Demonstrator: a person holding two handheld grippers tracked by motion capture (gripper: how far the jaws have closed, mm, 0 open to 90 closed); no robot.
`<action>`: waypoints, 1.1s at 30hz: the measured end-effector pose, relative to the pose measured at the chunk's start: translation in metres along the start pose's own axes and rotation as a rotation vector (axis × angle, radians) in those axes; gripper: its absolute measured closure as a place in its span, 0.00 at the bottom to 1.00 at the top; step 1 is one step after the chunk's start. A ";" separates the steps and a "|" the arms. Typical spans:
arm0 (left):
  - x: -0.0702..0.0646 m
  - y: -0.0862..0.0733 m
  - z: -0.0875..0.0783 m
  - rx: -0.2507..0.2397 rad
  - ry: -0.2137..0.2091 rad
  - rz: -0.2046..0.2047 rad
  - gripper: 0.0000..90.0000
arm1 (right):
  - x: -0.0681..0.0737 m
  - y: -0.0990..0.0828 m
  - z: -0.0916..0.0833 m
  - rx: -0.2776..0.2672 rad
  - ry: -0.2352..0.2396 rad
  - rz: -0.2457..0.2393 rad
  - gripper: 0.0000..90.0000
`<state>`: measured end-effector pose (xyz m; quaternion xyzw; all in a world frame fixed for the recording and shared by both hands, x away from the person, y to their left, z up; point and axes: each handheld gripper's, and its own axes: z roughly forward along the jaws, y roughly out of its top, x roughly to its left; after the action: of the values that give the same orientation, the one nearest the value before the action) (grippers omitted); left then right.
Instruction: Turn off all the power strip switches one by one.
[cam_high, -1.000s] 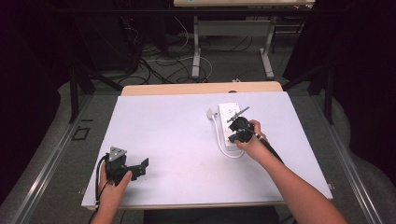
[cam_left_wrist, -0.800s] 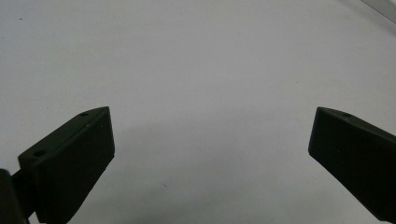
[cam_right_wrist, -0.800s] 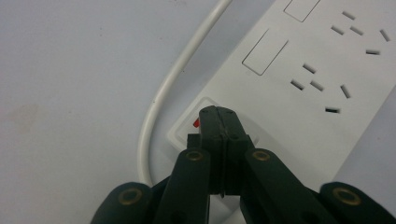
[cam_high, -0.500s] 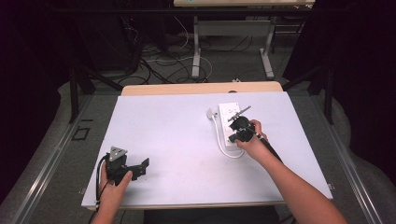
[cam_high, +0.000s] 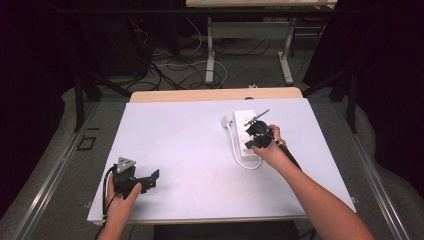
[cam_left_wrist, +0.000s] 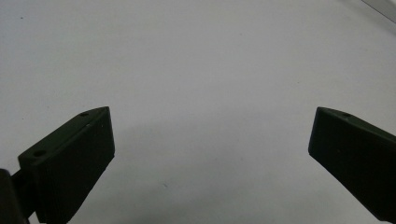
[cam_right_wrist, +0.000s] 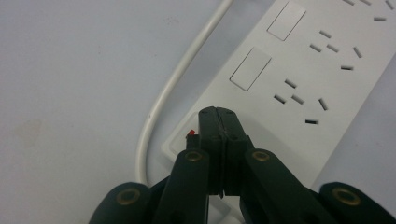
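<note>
We see the right gripper (cam_right_wrist: 219, 112) with jaws pressed together, tips on the red switch (cam_right_wrist: 190, 134) of the white power strip (cam_high: 246, 136) at two o'clock on the table (cam_high: 190, 150), left gripper (cam_high: 150, 179) wide open, empty, at seven o'clock.

Two black grippers: left gripper (cam_high: 151, 179) with grey three-cornered plate on top and blocky jaws; right gripper (cam_right_wrist: 223, 116) with brass-coloured rivets, black trailing cable. Bare forearms, no sleeves.

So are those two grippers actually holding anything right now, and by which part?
Nothing is held. The right gripper is shut with nothing between its jaws, its tip at the red switch on the power strip. The left gripper is open above the bare table.
</note>
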<state>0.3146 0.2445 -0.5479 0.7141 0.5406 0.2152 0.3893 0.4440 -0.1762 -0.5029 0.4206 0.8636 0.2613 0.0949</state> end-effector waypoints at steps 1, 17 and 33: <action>0.000 0.000 0.000 0.000 0.000 0.000 0.00 | -0.001 0.001 -0.001 0.008 -0.008 0.005 1.00; 0.000 0.000 0.000 0.002 -0.001 -0.002 0.00 | -0.008 0.024 -0.003 0.011 -0.025 0.042 1.00; 0.001 0.000 0.000 0.003 -0.004 -0.004 0.00 | -0.007 0.042 0.008 0.000 -0.053 0.070 1.00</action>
<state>0.3149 0.2456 -0.5485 0.7141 0.5416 0.2119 0.3896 0.4794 -0.1573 -0.4876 0.4574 0.8454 0.2534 0.1086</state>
